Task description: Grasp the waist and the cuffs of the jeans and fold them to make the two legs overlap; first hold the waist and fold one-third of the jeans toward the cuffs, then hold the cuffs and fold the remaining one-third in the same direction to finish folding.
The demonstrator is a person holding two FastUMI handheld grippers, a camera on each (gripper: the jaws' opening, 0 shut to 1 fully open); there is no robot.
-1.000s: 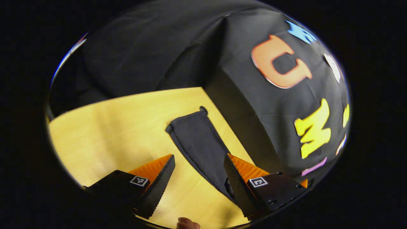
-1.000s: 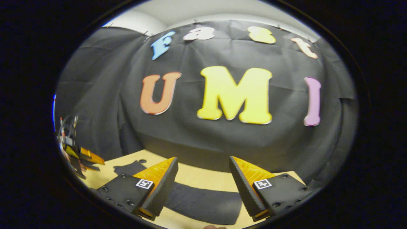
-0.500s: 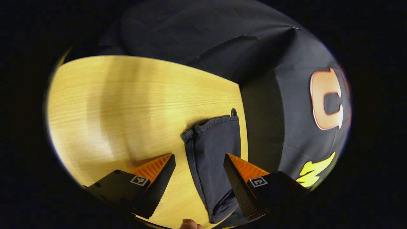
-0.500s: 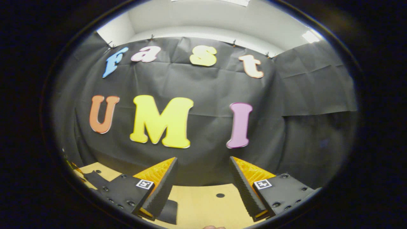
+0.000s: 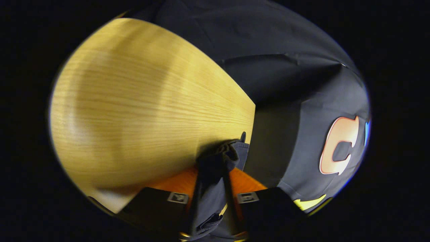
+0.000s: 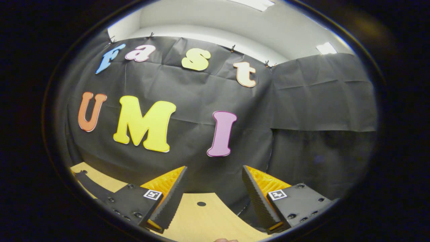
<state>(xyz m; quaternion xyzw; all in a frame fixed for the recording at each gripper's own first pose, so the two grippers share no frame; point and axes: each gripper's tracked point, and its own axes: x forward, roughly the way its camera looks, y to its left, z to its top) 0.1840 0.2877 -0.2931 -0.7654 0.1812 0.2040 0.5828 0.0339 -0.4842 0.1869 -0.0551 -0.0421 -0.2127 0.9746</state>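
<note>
Left gripper view: left gripper (image 5: 211, 188) clamped on the jeans (image 5: 218, 161), both orange fingers (image 5: 178, 183) pressing the dark fabric from either side. The cloth bunches up above the fingertips, hem edge visible, right at the far edge of the wooden table (image 5: 134, 101) near a small hole. It is tilted down, looking across the tabletop toward the booth wall.

Right gripper view: right gripper (image 6: 213, 198) spread wide, nothing between the fingers. It is pitched up, facing the black wall and ceiling, with a strip of table below. A dark strip, probably jeans, lies at the lower left edge (image 6: 89, 181); can't confirm.
</note>
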